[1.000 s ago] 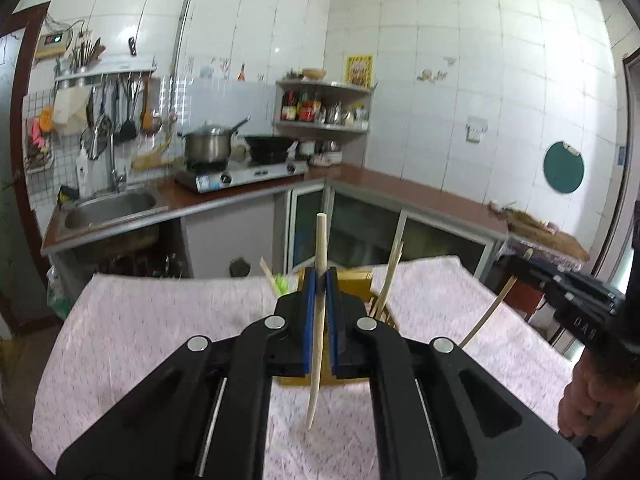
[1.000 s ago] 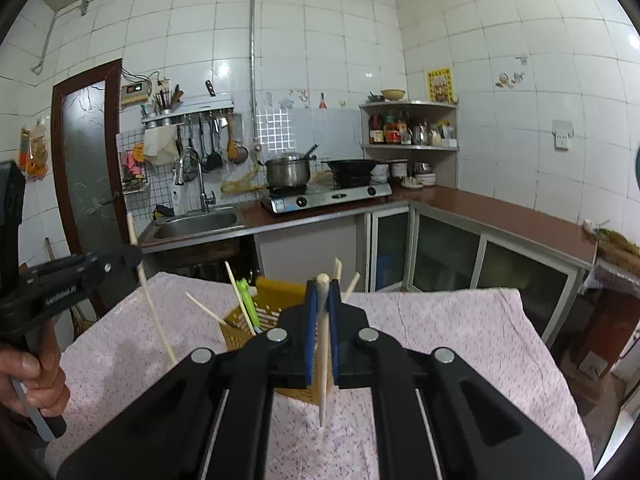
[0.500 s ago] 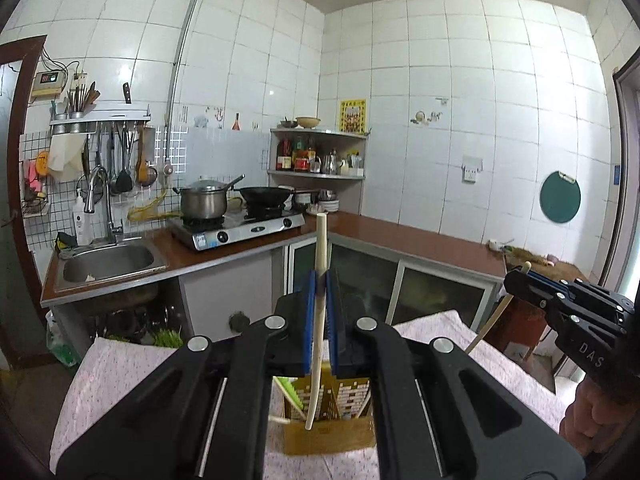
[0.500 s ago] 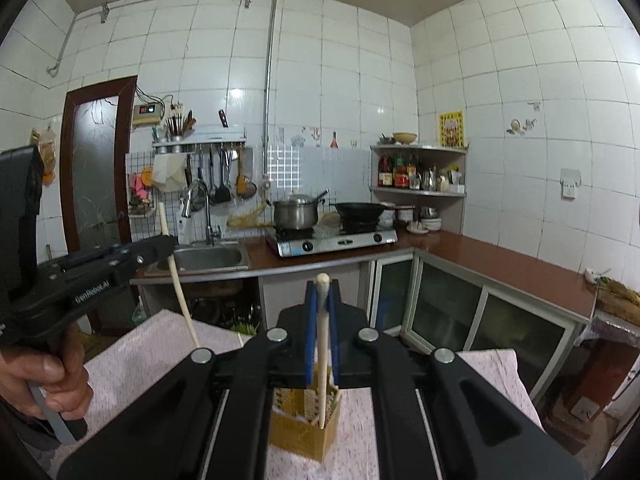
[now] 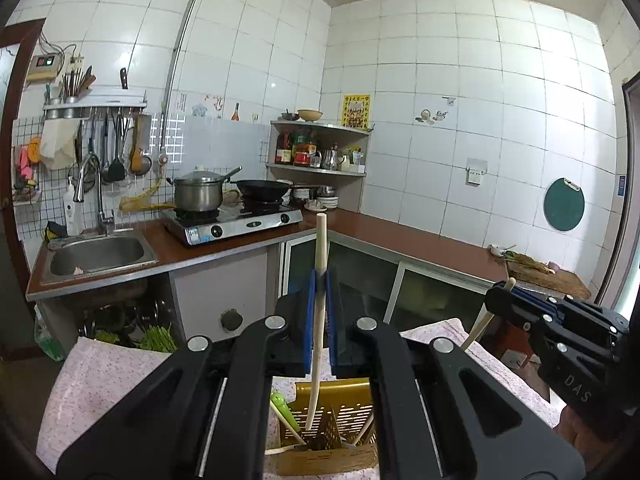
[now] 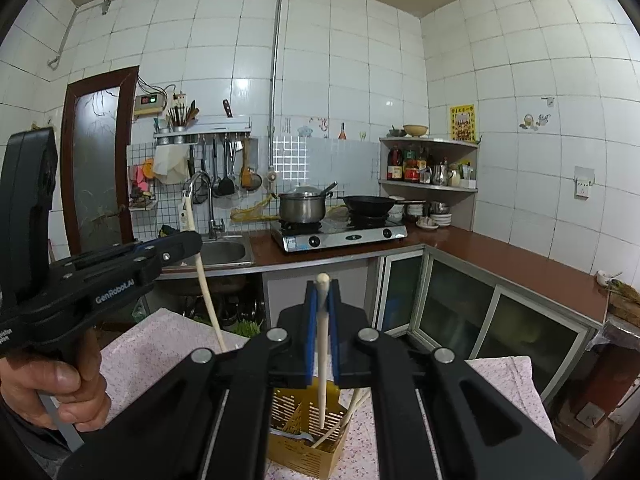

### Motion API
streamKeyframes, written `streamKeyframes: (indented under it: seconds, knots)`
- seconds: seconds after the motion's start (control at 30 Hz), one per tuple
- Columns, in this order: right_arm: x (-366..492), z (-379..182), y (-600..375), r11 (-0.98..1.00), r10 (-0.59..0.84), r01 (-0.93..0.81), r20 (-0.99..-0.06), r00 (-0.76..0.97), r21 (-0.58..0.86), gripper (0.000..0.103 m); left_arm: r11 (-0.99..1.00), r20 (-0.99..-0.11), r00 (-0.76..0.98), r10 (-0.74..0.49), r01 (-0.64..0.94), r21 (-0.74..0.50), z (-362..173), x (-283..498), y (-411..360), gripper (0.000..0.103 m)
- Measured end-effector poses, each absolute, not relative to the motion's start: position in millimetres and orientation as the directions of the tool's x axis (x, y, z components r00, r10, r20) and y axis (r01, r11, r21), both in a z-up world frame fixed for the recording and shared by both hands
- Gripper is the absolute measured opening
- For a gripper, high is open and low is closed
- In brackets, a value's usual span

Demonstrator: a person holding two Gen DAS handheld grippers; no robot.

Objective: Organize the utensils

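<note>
My left gripper [image 5: 319,280] is shut on a pale wooden chopstick [image 5: 316,340] held upright, its lower tip above the yellow slotted utensil holder [image 5: 332,424]. My right gripper [image 6: 322,294] is shut on a second pale chopstick [image 6: 322,360], its tip hanging over the same holder [image 6: 308,436]. The holder stands on a pink patterned tablecloth [image 5: 104,384] and holds a green-handled utensil [image 5: 285,412] and other chopsticks [image 6: 352,408]. Each gripper shows in the other's view: the right gripper [image 5: 560,340] at right, the left gripper [image 6: 100,276] at left.
Beyond the table stand a kitchen counter [image 5: 400,240], a sink [image 5: 96,254], a gas stove [image 5: 236,220] with a pot and a wok, and glass-door cabinets [image 6: 460,312]. A corner shelf [image 5: 320,152] carries bottles. A hand [image 6: 52,392] grips the left gripper's handle.
Both grippers have risen with their chopsticks and now look down from higher. The holder has dropped to the bottom of both views, with the chopstick tips over it.
</note>
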State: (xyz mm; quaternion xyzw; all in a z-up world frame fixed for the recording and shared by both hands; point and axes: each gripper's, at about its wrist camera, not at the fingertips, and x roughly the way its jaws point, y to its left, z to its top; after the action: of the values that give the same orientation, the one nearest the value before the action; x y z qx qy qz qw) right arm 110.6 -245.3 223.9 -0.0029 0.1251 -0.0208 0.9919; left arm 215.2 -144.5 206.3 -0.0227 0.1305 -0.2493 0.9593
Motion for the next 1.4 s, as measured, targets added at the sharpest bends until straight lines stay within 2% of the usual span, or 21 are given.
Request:
streamKeyframes:
  seconds: [0.3, 0.67, 0.87, 0.93, 1.1, 1.17, 1.2, 1.23, 1.27, 1.3, 1.33, 1.37, 1.4]
  knots:
    - [143, 201, -251, 0.999, -0.043, 0.047, -0.292, 0.955, 0.006, 0.006, 0.872, -0.294, 0.822, -0.488, 0.471, -0.131, 176, 249, -152, 0.004]
    - [178, 164, -264, 0.997, -0.059, 0.073, -0.388, 0.920, 0.022, 0.006, 0.880, -0.390, 0.791, -0.471, 0.451, -0.146, 137, 275, -157, 0.004]
    - [180, 157, -263, 0.997, -0.059, 0.072, -0.401, 0.914, 0.018, 0.007, 0.884, -0.428, 0.777, -0.461, 0.447, -0.139, 127, 281, -158, 0.006]
    - [178, 158, -263, 0.997, -0.067, 0.079, -0.396, 0.916, 0.014, 0.007, 0.888, -0.426, 0.784, -0.452, 0.439, -0.134, 126, 280, -156, 0.015]
    - [170, 164, -263, 0.994, -0.098, 0.105, -0.374, 0.922, 0.000, 0.007, 0.898, -0.394, 0.810, -0.434, 0.421, -0.124, 134, 270, -152, 0.026]
    - [164, 167, -264, 0.993, -0.108, 0.116, -0.364, 0.925, -0.002, 0.008, 0.901, -0.381, 0.820, -0.428, 0.418, -0.114, 138, 264, -150, 0.036]
    - [161, 169, -264, 0.993, -0.116, 0.121, -0.358, 0.926, -0.006, 0.018, 0.906, -0.368, 0.830, -0.419, 0.410, -0.106, 141, 260, -148, 0.044]
    - [155, 171, -265, 0.992, -0.123, 0.127, -0.347, 0.930, -0.010, 0.037, 0.908, -0.356, 0.838, -0.414, 0.406, -0.102, 144, 255, -145, 0.054]
    - [151, 173, -264, 0.991, -0.128, 0.132, -0.338, 0.932, -0.012, 0.045, 0.910, -0.345, 0.844, -0.411, 0.404, -0.097, 146, 251, -142, 0.058]
    - [145, 175, -265, 0.990, -0.138, 0.141, -0.325, 0.936, -0.016, 0.049, 0.913, -0.332, 0.853, -0.404, 0.398, -0.088, 148, 245, -137, 0.069]
    - [136, 175, -265, 0.989, -0.146, 0.146, -0.314, 0.938, -0.026, 0.049, 0.916, -0.320, 0.860, -0.397, 0.392, -0.084, 148, 240, -132, 0.078]
    - [127, 175, -265, 0.988, -0.151, 0.147, -0.307, 0.939, -0.037, 0.049, 0.920, -0.304, 0.869, -0.390, 0.384, -0.080, 148, 233, -126, 0.082]
    - [120, 174, -265, 0.988, -0.157, 0.150, -0.301, 0.941, -0.046, 0.052, 0.923, -0.292, 0.876, -0.383, 0.377, -0.081, 147, 228, -120, 0.091]
